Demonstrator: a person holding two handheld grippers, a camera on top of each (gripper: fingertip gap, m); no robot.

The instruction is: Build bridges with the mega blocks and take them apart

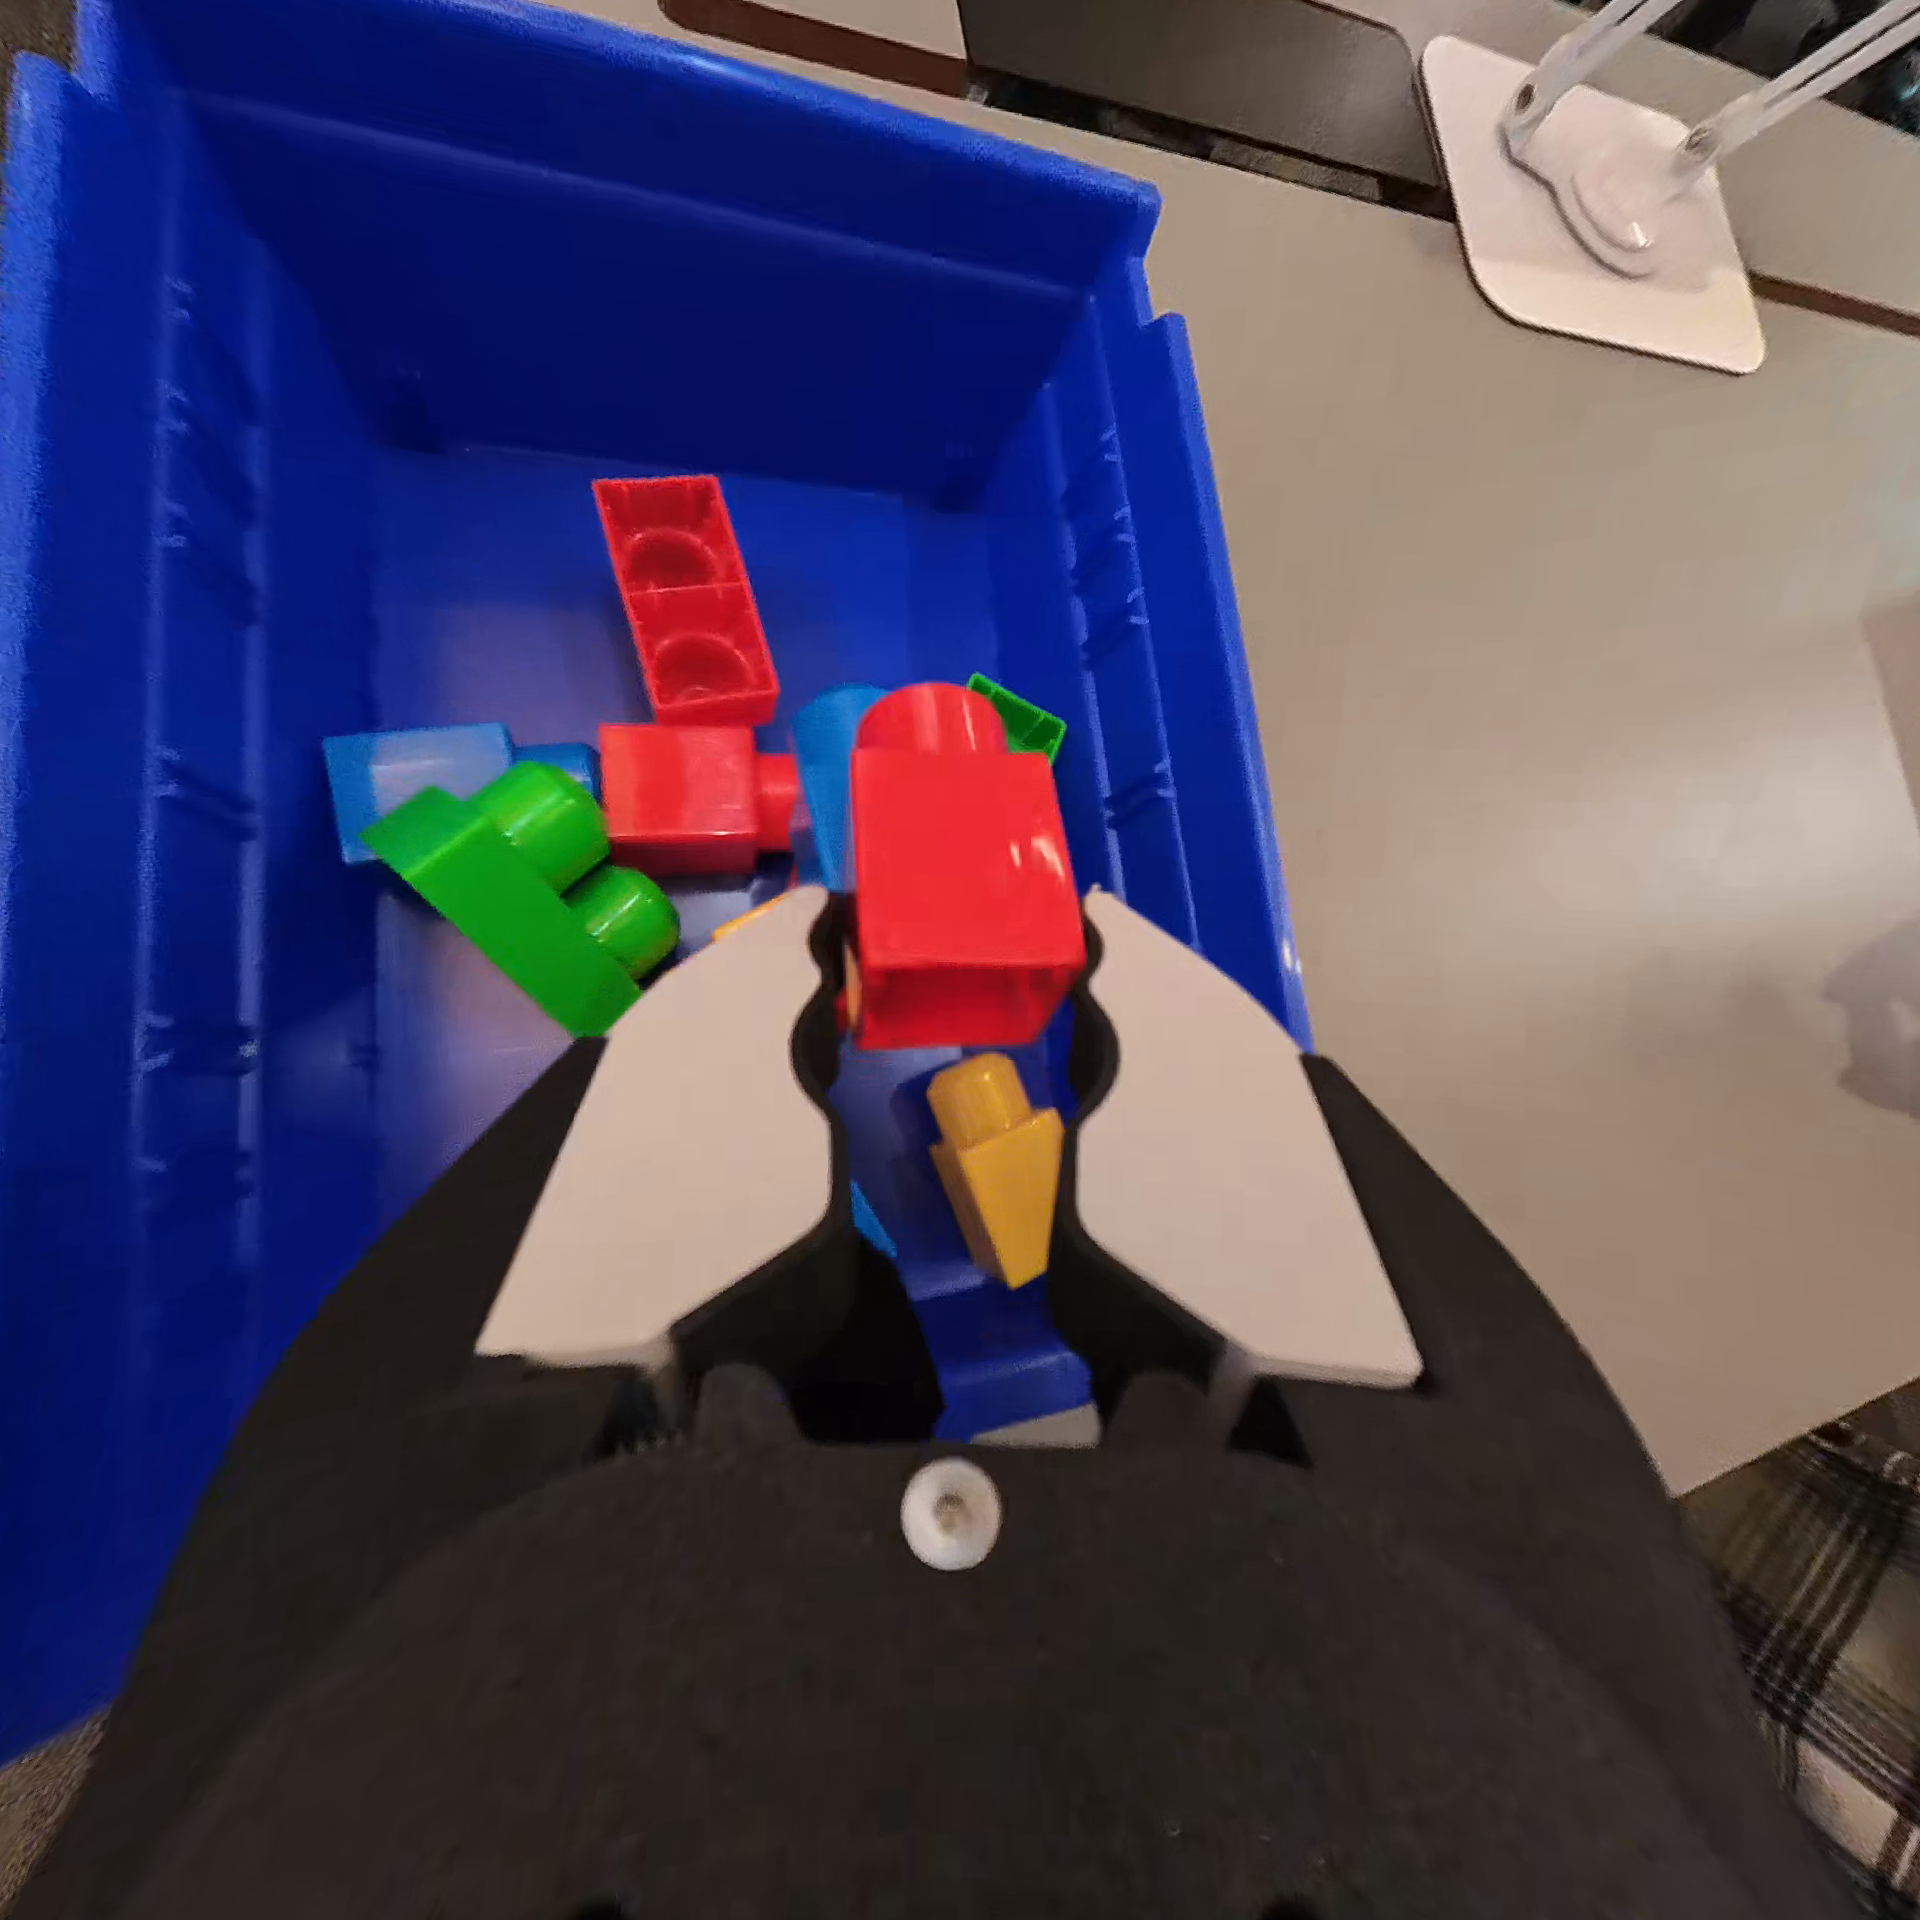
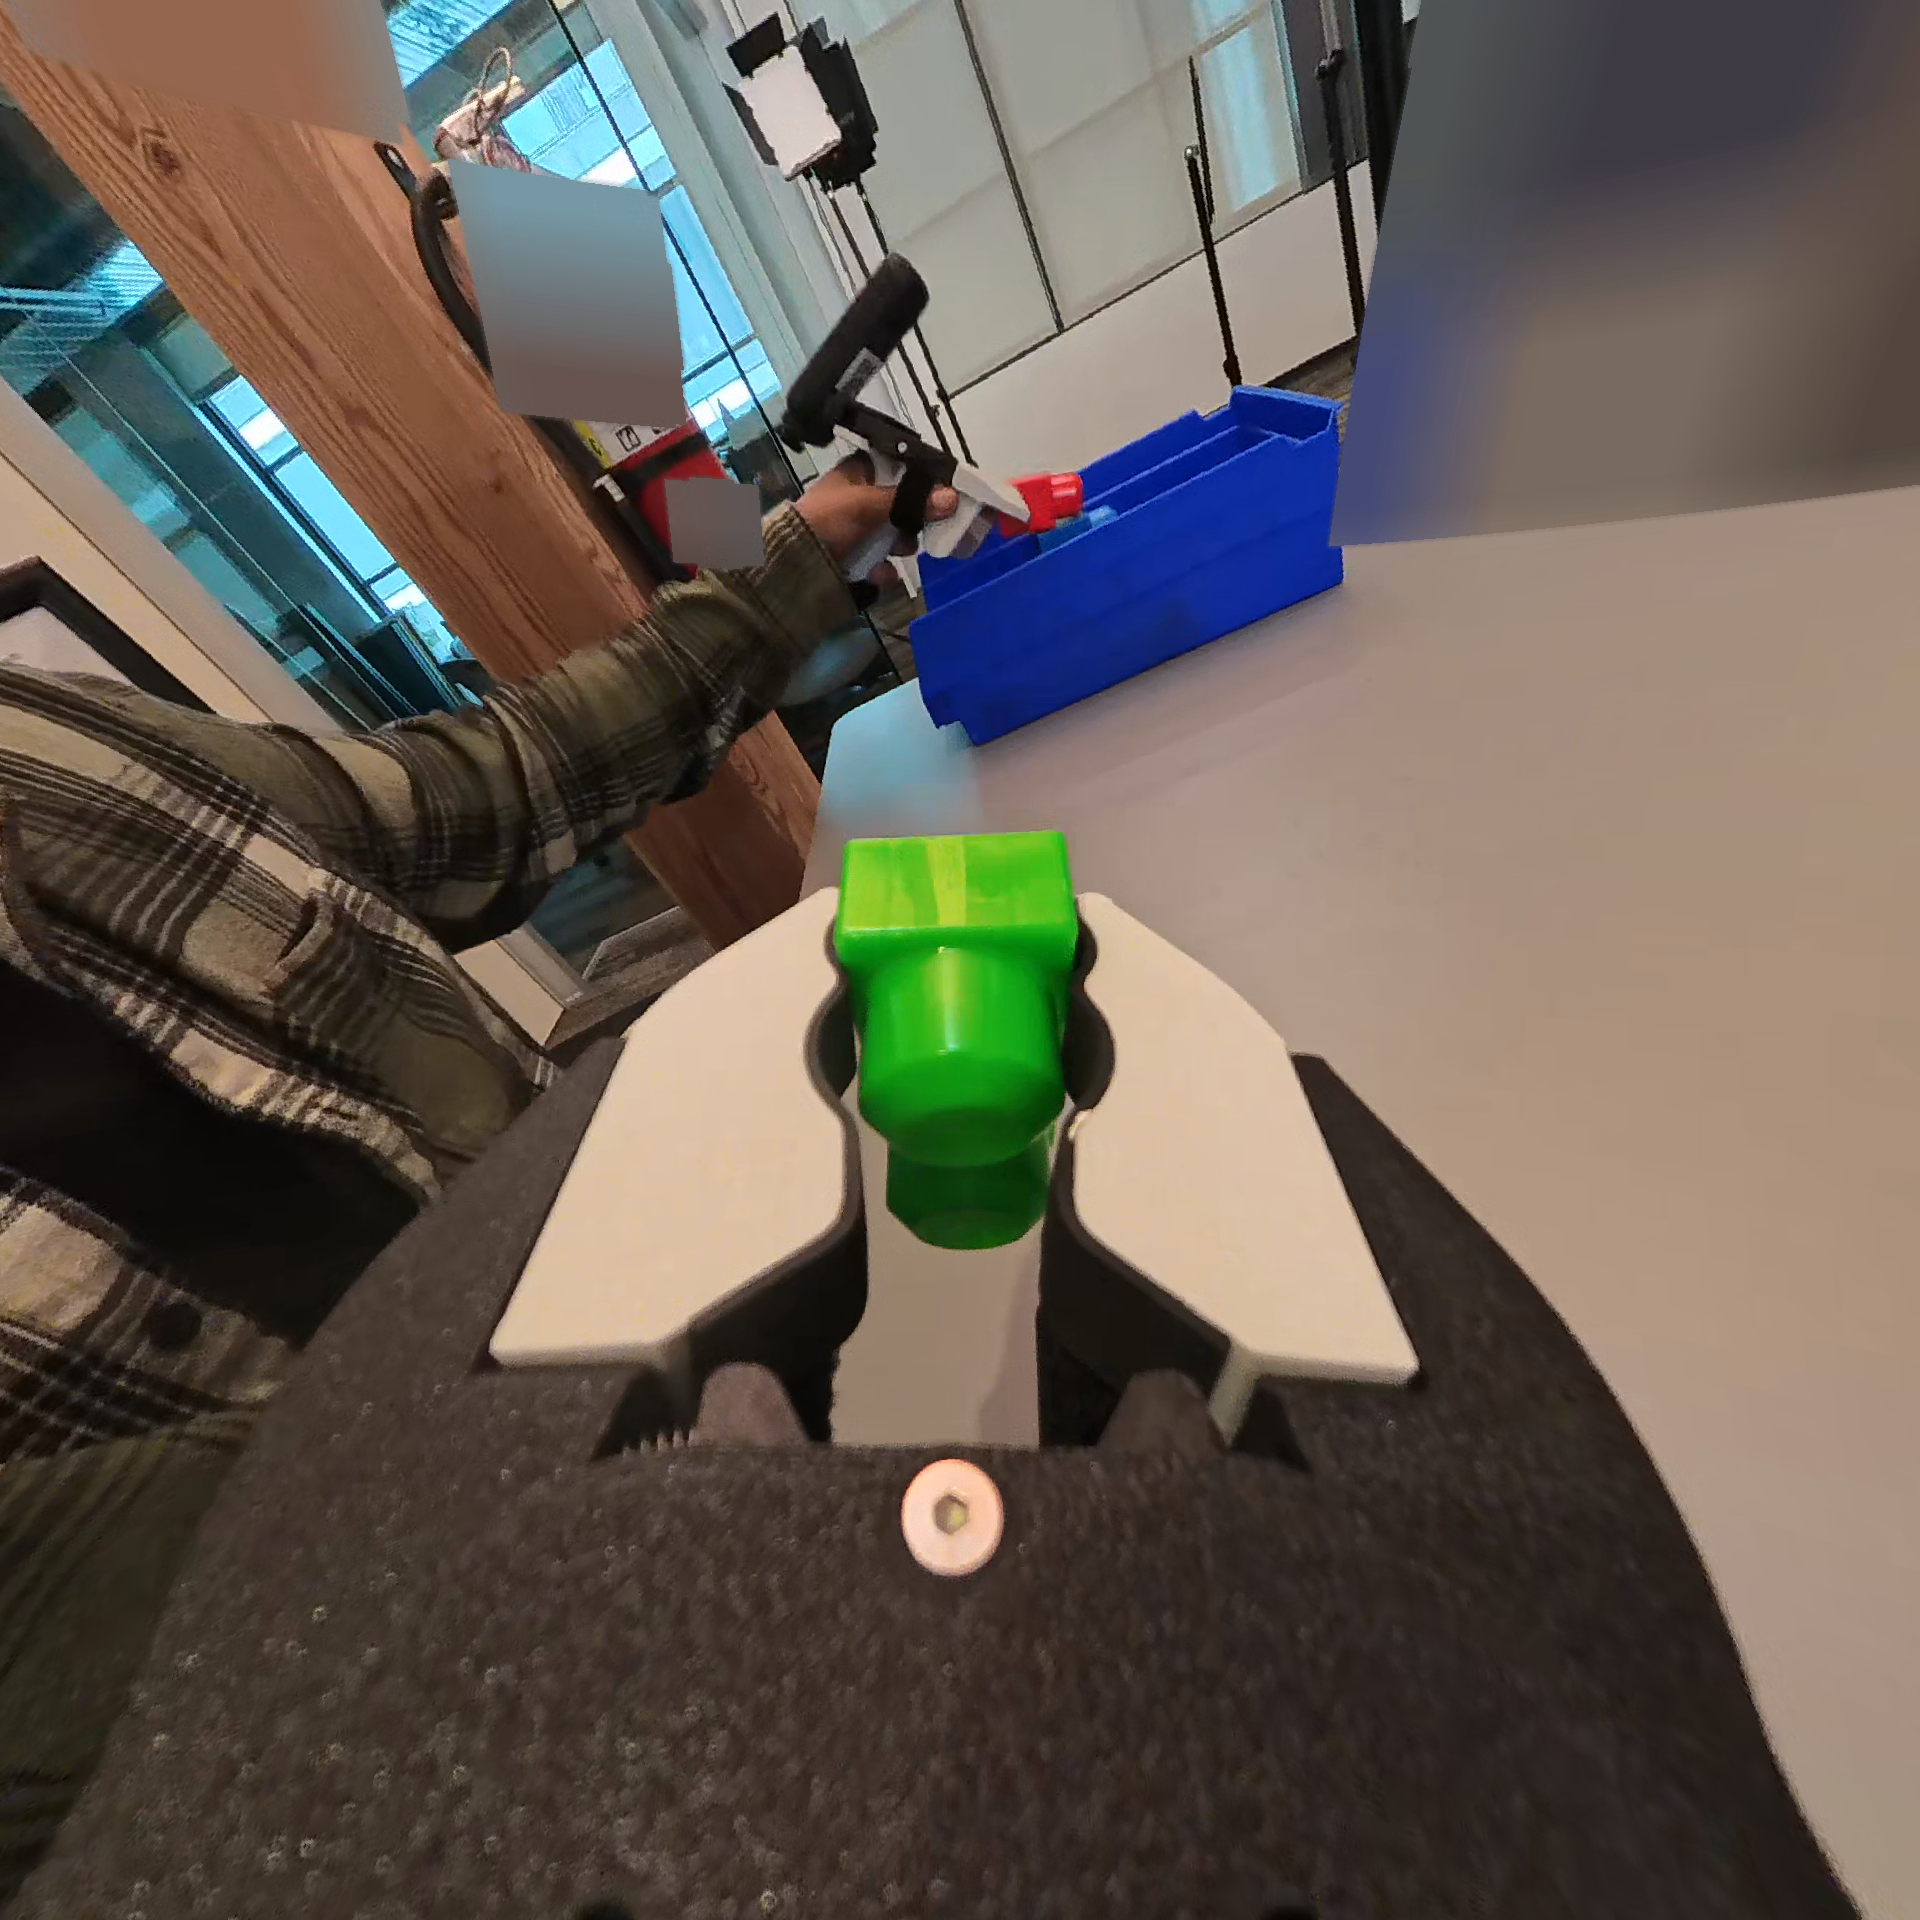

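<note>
Left gripper (image 1: 951, 940) hangs over the blue bin (image 1: 665, 343), angled down into it, fingers clamped on a red block (image 1: 961, 883) with its stud pointing away and its hollow base toward the camera. Below it in the bin lie loose blocks: green (image 1: 520, 894), two red (image 1: 681, 597), blue and yellow (image 1: 997, 1174). Right gripper (image 2: 956, 935) sits low over the grey bench (image 2: 1455, 883), well apart from the bin, fingers closed on a green block (image 2: 956, 987), studs facing the camera. A plaid sleeve (image 2: 582, 727) reaches out toward the bin.

Wrist views — shared blue bin (image 1: 582, 312)
</note>
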